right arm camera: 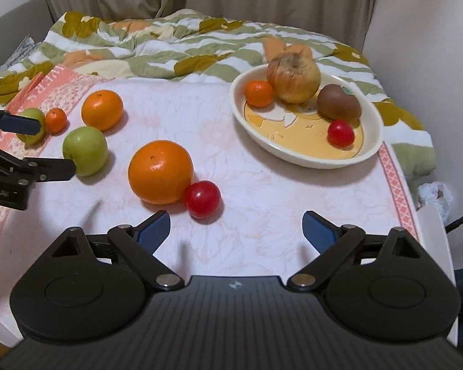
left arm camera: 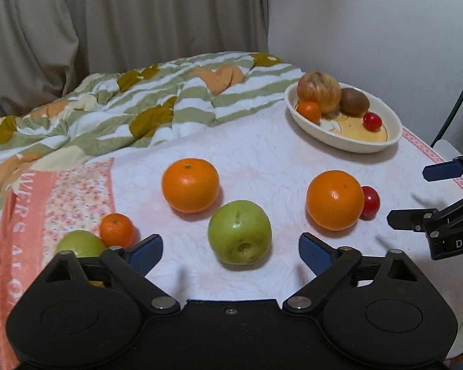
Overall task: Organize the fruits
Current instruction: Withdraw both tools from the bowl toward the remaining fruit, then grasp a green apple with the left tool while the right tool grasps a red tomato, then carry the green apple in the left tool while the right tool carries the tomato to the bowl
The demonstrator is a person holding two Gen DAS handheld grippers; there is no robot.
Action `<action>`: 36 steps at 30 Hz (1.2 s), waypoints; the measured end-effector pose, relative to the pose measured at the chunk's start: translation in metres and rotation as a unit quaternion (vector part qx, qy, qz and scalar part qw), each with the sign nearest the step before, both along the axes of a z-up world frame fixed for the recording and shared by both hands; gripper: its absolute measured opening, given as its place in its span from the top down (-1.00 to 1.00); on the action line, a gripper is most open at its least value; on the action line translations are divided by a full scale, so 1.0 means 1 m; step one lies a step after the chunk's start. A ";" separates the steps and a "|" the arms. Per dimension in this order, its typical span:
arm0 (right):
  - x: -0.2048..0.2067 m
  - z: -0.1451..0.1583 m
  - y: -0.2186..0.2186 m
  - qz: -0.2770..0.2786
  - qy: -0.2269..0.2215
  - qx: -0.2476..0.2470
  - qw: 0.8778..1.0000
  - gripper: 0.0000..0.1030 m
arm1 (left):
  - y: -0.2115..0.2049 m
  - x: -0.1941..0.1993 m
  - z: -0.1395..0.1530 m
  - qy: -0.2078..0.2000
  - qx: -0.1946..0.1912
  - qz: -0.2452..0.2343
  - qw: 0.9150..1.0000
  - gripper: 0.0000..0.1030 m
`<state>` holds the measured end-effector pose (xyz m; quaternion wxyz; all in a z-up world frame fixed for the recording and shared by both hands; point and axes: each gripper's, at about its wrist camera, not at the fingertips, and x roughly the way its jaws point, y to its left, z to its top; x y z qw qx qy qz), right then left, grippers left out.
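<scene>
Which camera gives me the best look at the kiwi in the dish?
The right wrist view: the kiwi sits large and unobstructed there, label end visible, beside the apple. The left wrist view shows the same kiwi smaller and farther off.

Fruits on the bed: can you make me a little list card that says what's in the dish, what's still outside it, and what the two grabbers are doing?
dish: cream oval, holds a reddish apple, kiwi, small mandarin, red tomato
outside, oranges: two big, one small
outside, green apples: two
outside, tomato: touching the nearer big orange
left gripper: open, empty, green apple just ahead
right gripper: open, empty
</scene>
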<state>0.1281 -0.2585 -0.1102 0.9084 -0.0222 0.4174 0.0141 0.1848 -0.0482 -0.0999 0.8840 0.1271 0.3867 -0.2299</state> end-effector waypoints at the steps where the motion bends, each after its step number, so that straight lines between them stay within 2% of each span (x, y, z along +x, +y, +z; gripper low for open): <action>1: 0.003 -0.002 0.000 0.003 0.002 0.002 1.000 -1.00 | -0.002 0.002 -0.002 0.003 -0.001 0.001 1.000 -0.78; 5: 0.013 -0.010 0.001 0.023 0.013 0.003 1.000 -0.86 | -0.010 0.010 -0.008 0.014 -0.004 0.006 1.000 -0.67; 8: 0.018 -0.014 0.001 0.037 0.015 0.000 0.999 -0.86 | -0.016 0.015 -0.013 0.021 -0.001 0.009 1.000 -0.50; 10: 0.020 -0.016 0.001 0.043 0.015 0.001 0.999 -0.84 | -0.020 0.017 -0.017 0.026 0.007 0.012 1.000 -0.31; 12: 0.023 -0.018 0.001 0.049 0.017 0.004 0.999 -0.59 | -0.024 0.019 -0.021 0.028 0.016 0.019 0.999 -0.20; 13: 0.024 -0.019 0.001 0.051 0.020 0.006 0.998 -0.57 | -0.024 0.019 -0.022 0.027 0.019 0.022 0.999 -0.12; 28: 0.032 -0.025 0.008 0.097 0.017 0.004 0.995 -0.28 | -0.007 0.014 -0.020 0.039 0.016 0.042 0.998 -0.12; 33: 0.033 -0.024 0.011 0.126 0.013 -0.001 0.992 0.05 | 0.000 0.010 -0.019 0.044 0.014 0.047 0.998 -0.11; 36: 0.033 -0.023 0.014 0.134 0.012 -0.009 0.991 0.08 | 0.003 0.007 -0.018 0.044 0.013 0.051 0.998 -0.11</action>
